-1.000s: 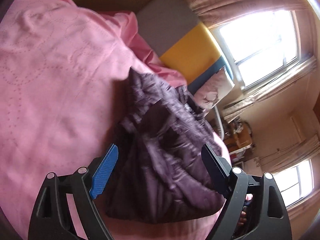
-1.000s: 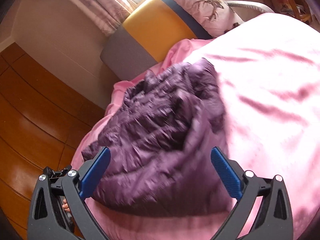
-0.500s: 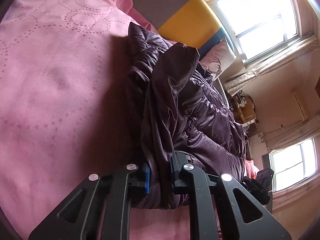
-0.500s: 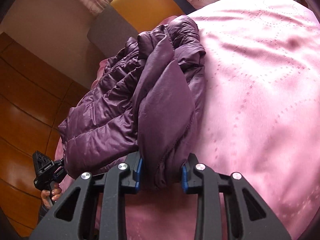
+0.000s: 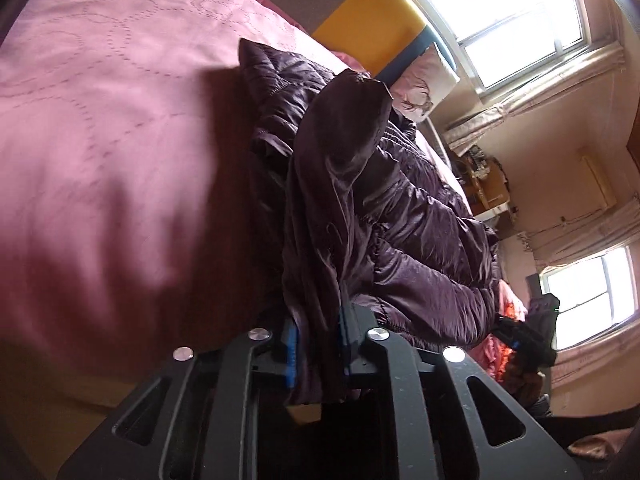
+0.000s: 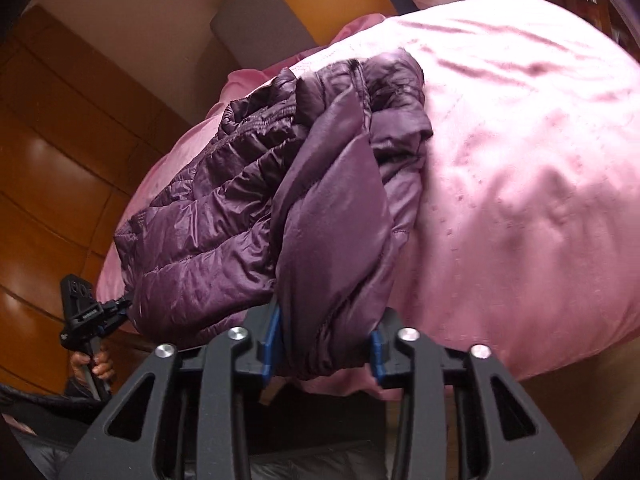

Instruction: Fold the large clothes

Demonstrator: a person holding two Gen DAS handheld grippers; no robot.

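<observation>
Both tongs are clamped on the purple puffer jacket (image 5: 404, 216). Our left gripper (image 5: 318, 338) has its blue pads pinched on a thin gathered fold at the jacket's near edge, fabric bunched between the jaws. Our right gripper (image 6: 324, 346) grips a thicker roll of the same jacket (image 6: 280, 216), jaws closed around it but wider than the left because of the bulk. The jacket lies crumpled on the pink bedspread (image 5: 112, 128), near the bed's edge, smooth lining flap draped over the quilted shell. In the right wrist view it sits at the side of the bedspread (image 6: 520, 184) next to the wooden floor (image 6: 60, 152). A yellow-and-grey headboard (image 5: 372, 36) is beyond the jacket, with a printed pillow (image 5: 424, 88) beside it and bright windows (image 5: 500, 16) behind.
</observation>
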